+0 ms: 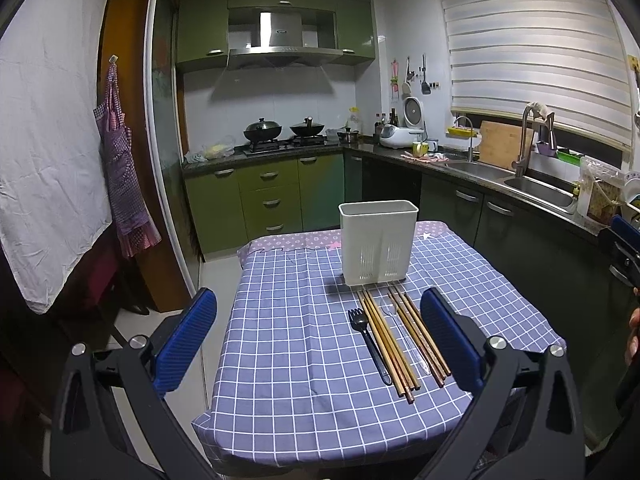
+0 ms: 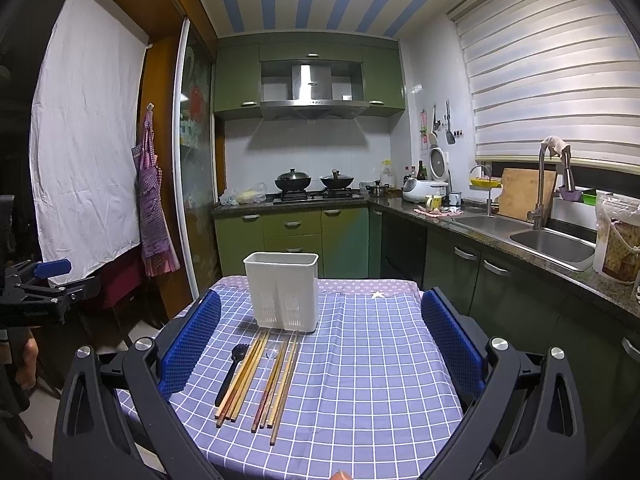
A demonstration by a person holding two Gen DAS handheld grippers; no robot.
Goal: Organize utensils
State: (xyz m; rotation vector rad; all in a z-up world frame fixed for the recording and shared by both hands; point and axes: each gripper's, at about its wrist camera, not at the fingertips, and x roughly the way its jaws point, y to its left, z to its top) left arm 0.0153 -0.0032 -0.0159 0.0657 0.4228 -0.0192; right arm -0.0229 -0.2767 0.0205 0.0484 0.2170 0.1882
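Left gripper [image 1: 319,334] spread wide, empty, hovering short of the checked tablecloth [image 1: 288,360]. Right gripper [image 2: 321,342] likewise wide apart, nothing between the blue pads [image 2: 192,348], poised above the near table edge. White utensil holder [image 2: 282,290] upright at the far end, apparently empty, though the inside is mostly out of sight. Just before it, flat on the cloth: black plastic fork [image 2: 231,374], clear plastic spoon [image 1: 404,336] between two bundles of wooden chopsticks [image 2: 240,380]. Nothing sorted yet, by the look of it; every utensil left to lift and drop into the holder.
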